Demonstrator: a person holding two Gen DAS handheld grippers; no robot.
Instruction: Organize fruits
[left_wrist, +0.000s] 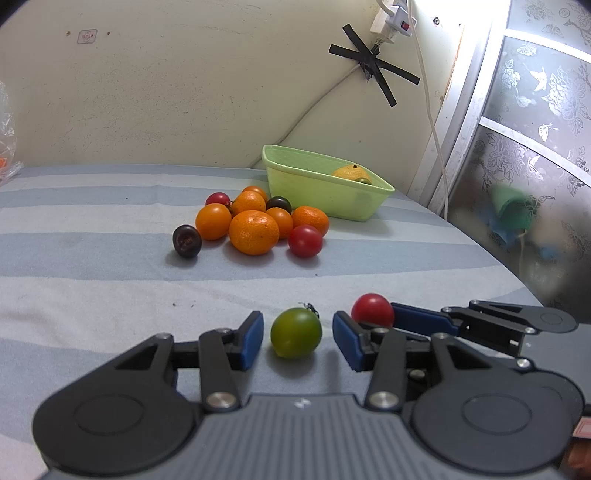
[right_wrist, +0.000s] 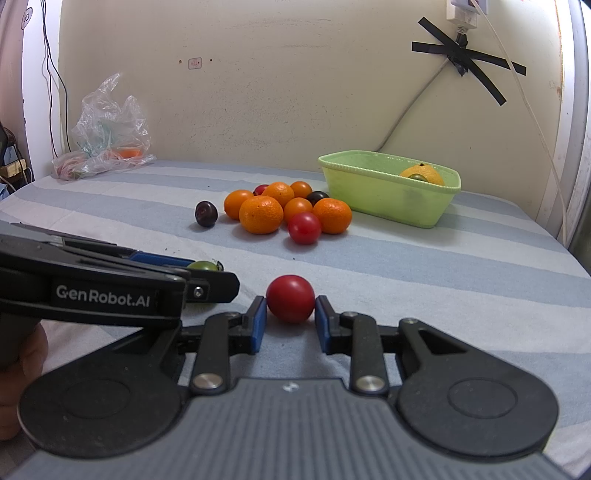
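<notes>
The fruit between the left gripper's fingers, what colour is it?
Green; the tomato shows best in the left wrist view.

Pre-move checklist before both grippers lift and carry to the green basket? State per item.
1. Right gripper jaws closed on the red tomato: ok, both pads touch it.
2. Left gripper gripping the green tomato: not ok, gaps show on both sides; the tomato sits between open jaws on the striped cloth.
3. Grippers clear of each other: cannot tell, they sit side by side, very close.
4. Green basket has room: ok, only an orange fruit and a small green one at its far end.
5. Path to the basket: not ok straight ahead, the fruit pile lies between; lift over it.
</notes>
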